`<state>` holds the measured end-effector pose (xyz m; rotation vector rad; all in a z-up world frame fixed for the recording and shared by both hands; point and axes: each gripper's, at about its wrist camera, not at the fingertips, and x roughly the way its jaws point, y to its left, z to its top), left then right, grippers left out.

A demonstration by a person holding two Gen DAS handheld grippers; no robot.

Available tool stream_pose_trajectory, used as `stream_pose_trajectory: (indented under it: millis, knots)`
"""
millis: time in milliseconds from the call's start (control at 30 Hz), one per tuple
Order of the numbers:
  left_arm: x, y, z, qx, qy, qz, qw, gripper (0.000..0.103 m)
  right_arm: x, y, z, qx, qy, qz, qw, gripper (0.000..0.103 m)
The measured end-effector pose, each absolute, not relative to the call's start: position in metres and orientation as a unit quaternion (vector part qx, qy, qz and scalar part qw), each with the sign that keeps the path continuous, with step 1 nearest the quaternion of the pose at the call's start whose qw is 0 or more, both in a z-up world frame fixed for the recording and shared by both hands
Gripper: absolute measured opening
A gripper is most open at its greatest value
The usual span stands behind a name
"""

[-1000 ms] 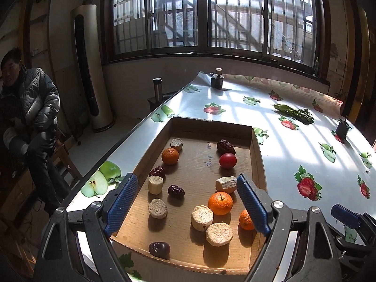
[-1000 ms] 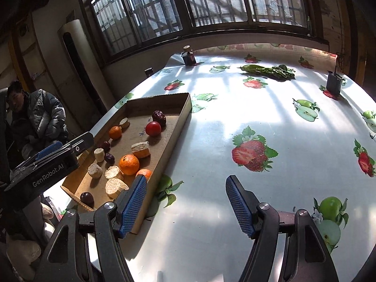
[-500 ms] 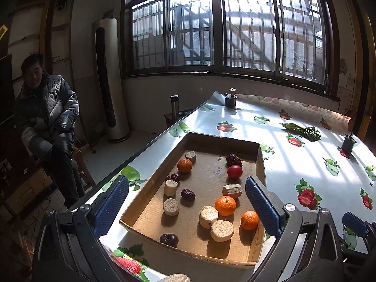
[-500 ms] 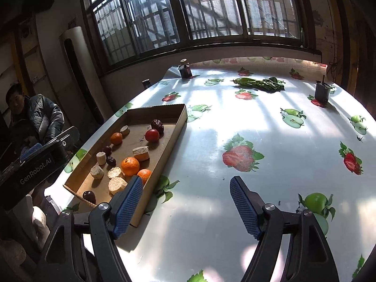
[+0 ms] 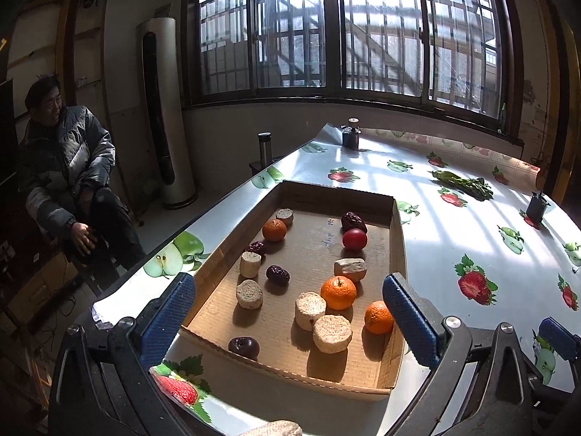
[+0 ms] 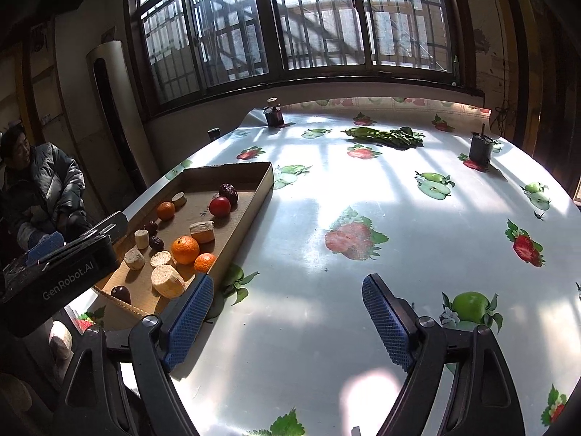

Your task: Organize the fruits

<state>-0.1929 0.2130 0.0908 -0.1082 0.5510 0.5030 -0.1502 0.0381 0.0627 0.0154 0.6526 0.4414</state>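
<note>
We note a seated person [image 5: 69, 196] at far left, off the table. Our left gripper [image 5: 290, 312] hangs over the near end of the cardboard tray [image 5: 397, 239], jaws spreading wide, gripping nothing. In the tray lie oranges [image 5: 338, 291], pale cut chunks [image 5: 332, 333], dark dates [image 5: 277, 274] and a red fruit [image 5: 354, 238]. Right of it, our right gripper [image 6: 287, 321] hovers over bare fruit-print tablecloth [image 6: 363, 200], jaws opening, empty. Leafy greens [image 6: 385, 136] lie far back.
</note>
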Motion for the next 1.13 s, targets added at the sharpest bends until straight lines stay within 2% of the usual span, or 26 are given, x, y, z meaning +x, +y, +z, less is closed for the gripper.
stream_pose_trajectory:
  millis: [1133]
  knots:
    - [-0.17, 0.199, 0.071, -0.056, 0.33, 0.196, 0.922, 0.103, -0.142, 0.058, 0.051, -0.028, 0.337, 0.208, 0.918, 0.09]
